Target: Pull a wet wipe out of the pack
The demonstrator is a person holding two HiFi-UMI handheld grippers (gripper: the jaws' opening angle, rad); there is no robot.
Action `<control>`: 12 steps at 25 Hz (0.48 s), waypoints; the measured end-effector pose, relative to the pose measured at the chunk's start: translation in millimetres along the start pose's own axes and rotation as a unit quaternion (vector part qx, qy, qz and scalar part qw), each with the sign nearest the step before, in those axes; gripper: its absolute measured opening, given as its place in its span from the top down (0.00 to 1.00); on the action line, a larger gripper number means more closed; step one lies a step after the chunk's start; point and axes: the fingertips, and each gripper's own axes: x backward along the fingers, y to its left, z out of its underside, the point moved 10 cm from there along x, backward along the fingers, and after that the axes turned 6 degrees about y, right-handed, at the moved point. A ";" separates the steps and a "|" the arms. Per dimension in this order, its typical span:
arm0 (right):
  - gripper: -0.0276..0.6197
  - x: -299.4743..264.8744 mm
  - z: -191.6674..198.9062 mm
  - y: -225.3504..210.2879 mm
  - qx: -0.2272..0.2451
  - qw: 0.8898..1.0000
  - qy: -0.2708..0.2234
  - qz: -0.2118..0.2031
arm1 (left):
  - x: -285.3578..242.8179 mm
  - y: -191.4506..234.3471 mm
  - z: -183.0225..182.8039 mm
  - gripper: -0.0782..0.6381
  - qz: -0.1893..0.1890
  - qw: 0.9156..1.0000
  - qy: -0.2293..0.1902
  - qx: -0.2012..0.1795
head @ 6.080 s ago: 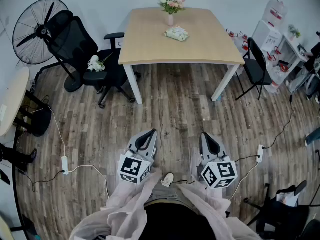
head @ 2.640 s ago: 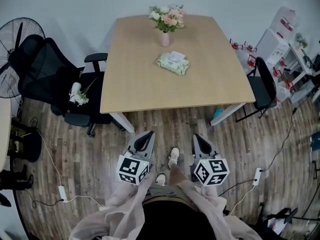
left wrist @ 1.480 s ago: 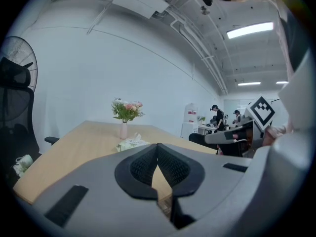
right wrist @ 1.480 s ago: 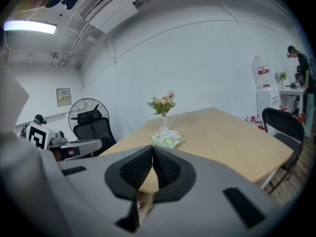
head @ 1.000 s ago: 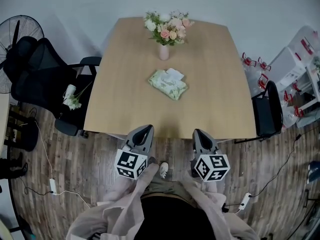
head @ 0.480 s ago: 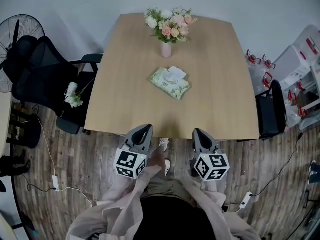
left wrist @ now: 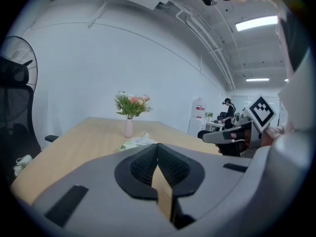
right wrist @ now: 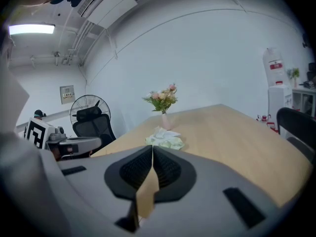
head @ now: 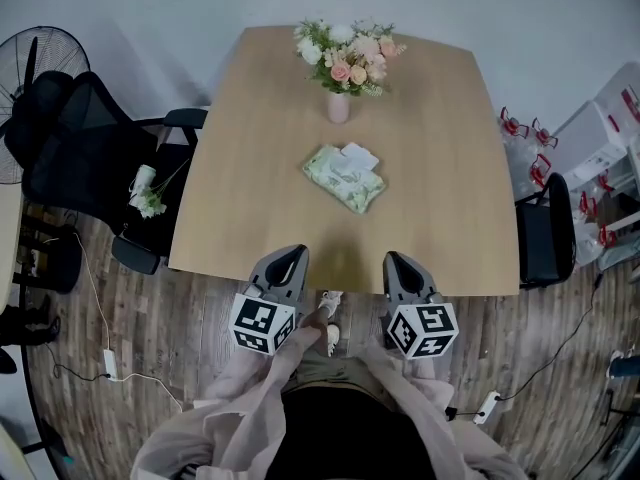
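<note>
The wet wipe pack (head: pixel 345 178), pale green with a white wipe sticking out of its top, lies in the middle of the wooden table (head: pixel 240 218). My left gripper (head: pixel 294 254) and right gripper (head: pixel 396 259) hover side by side over the table's near edge, well short of the pack. Both are shut, with nothing between their pads. In the left gripper view the pack (left wrist: pixel 137 142) shows just beyond the shut left gripper (left wrist: pixel 157 145). In the right gripper view the pack (right wrist: pixel 164 139) lies ahead of the shut right gripper (right wrist: pixel 151 147).
A pink vase of flowers (head: pixel 339 106) stands behind the pack. At the table's left are a black office chair (head: pixel 90 158) and a fan (head: pixel 30 63). A black chair (head: pixel 545 233) and white shelves (head: pixel 615 128) are on the right. Cables and a power strip (head: pixel 487 405) lie on the floor.
The person has walked up to the table, and both grippers have come forward from over the floor to its near edge. Their jaws have stayed shut and empty.
</note>
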 end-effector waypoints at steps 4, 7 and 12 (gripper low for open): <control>0.93 -16.1 -8.9 -9.5 -0.001 1.000 0.007 0.007 | -16.9 9.0 -5.2 0.88 0.003 1.000 0.005 0.001; 0.93 -26.1 -15.4 -17.7 -0.004 1.000 0.008 0.011 | -29.2 14.3 -9.2 0.88 0.006 1.000 0.009 0.002; 0.93 -43.9 -22.4 -27.0 -0.009 1.000 0.015 0.012 | -46.3 23.1 -14.0 0.88 0.007 1.000 0.014 0.003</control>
